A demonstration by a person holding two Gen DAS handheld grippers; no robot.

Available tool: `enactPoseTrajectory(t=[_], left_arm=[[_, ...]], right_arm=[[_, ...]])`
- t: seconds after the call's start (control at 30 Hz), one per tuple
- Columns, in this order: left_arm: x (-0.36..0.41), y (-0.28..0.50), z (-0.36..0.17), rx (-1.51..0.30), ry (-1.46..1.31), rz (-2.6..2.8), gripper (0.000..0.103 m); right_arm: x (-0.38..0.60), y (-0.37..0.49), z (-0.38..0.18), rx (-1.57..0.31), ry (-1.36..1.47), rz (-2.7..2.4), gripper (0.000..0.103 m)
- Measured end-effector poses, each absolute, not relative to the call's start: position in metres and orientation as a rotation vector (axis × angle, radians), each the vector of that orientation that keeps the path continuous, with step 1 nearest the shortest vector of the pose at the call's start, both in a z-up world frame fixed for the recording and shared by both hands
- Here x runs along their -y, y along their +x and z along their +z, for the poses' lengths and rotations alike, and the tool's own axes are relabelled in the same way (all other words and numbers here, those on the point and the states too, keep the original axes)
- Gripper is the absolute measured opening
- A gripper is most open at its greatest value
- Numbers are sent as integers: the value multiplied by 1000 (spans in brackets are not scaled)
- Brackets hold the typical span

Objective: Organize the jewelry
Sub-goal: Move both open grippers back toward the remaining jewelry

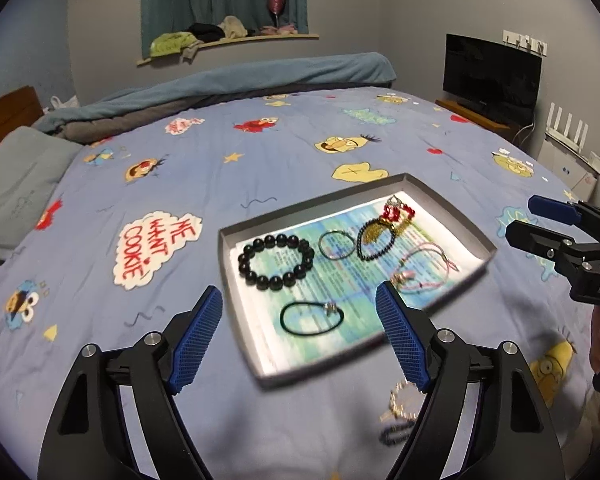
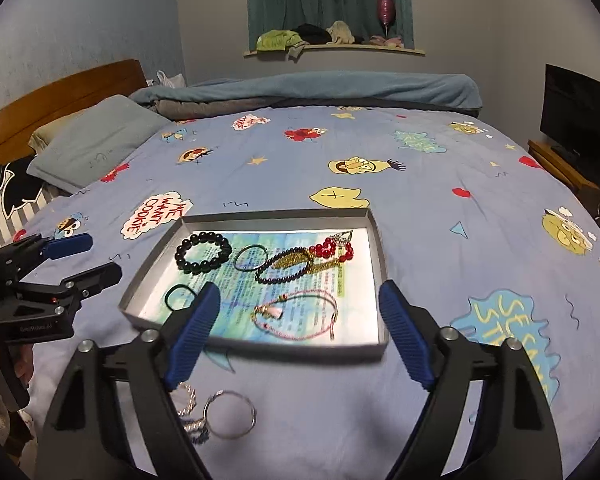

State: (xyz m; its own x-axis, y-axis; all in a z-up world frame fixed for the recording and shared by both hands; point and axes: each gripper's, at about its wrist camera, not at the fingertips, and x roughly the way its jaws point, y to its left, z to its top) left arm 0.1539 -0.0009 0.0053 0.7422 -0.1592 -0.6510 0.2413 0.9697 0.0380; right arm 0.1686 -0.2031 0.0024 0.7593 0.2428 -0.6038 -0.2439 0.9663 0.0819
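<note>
Hovered above blue cartoon-print bedsheet [image 2: 380, 152]: left gripper [image 1: 300, 336] and right gripper [image 2: 300, 332], fingers apart, empty. Held beaded bracelets: shallow grey cardboard tray [image 2: 382, 264]. Lay outside, near edge: silver ring bangle [image 2: 230, 414].

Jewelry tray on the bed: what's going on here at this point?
A person holds a pair of tongs in each hand over a bed with a cartoon-print sheet. Both the left tongs and right tongs are open and empty. The grey tray already holds a black bead bracelet, a black hair tie, a pink cord bracelet and other pieces. A silver ring bangle and some chains lie on the sheet outside the tray.
</note>
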Motion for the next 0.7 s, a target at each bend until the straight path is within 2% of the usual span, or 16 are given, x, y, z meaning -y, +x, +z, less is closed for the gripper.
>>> enactPoseTrajectory(t=[0.07,0.2,0.47,0.7], left_arm=[[-2,141,6,-699,121,-220,80],[-8,118,5,-693,106,-228,81],[-21,79,-15,-703,96,-220,81],[-25,64,-50,-738,33,-214,81]], right_arm=[[205,161,1,-657,-1,264,91],[211,145,-5,-661,2,261,95],[227,124,-31,-699,50,236,96],[215,104,-56,-702,-41,215,96]])
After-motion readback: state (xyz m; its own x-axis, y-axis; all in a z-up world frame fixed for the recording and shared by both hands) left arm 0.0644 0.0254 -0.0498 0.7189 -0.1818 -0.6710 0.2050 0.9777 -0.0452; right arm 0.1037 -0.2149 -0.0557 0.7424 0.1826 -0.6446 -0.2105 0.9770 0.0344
